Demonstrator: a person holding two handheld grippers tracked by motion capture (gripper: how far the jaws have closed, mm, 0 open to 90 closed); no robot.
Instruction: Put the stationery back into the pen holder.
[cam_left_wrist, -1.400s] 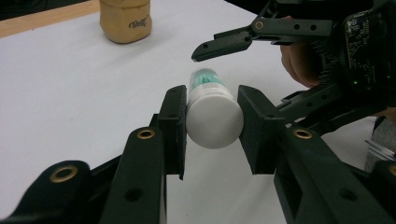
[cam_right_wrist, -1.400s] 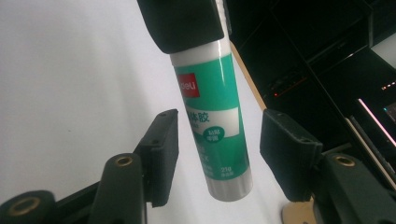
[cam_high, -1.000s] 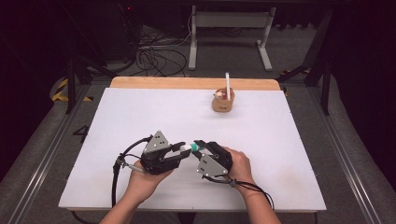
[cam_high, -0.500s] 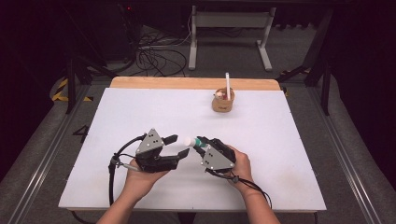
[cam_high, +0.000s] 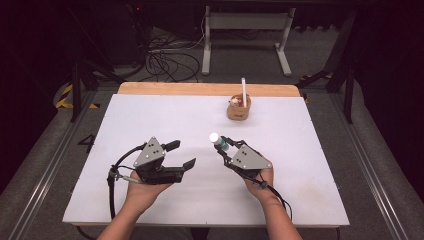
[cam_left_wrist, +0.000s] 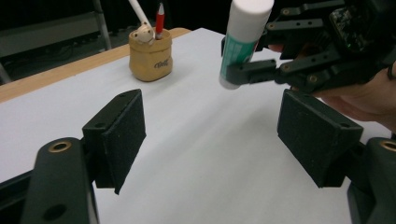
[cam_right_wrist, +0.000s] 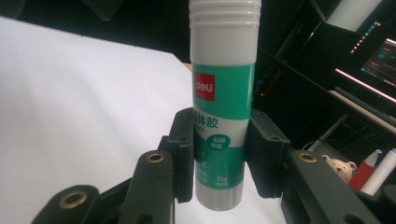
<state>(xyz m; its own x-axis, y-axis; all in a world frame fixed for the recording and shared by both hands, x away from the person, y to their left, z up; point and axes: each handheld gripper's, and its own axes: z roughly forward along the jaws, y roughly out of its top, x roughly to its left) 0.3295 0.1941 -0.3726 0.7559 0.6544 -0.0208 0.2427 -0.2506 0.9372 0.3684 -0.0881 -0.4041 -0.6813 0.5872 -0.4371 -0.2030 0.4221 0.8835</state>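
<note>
A green and white glue stick (cam_high: 218, 141) with a white cap stands upright between the pads of my right gripper (cam_high: 223, 146), which is shut on its lower half (cam_right_wrist: 223, 116) a little above the white table top (cam_high: 150, 115). My left gripper (cam_high: 181, 155) sits to its left, apart from the stick. Its jaws have just been opening, and nothing lies between them (cam_left_wrist: 210, 130). In the left gripper view the glue stick (cam_left_wrist: 243, 42) hangs ahead, held by the other gripper.
A tan pen holder (cam_high: 238, 108) with a bear figure, a white pen and a red pen (cam_left_wrist: 159, 16) stands at the table's far middle. A wooden edge (cam_high: 200, 89) runs along the back. Cables and a desk frame lie on the floor beyond.
The left gripper's jaws opened off the glue stick and that hand drew back to the left. The right gripper lifted slightly to the right with the stick in it.
</note>
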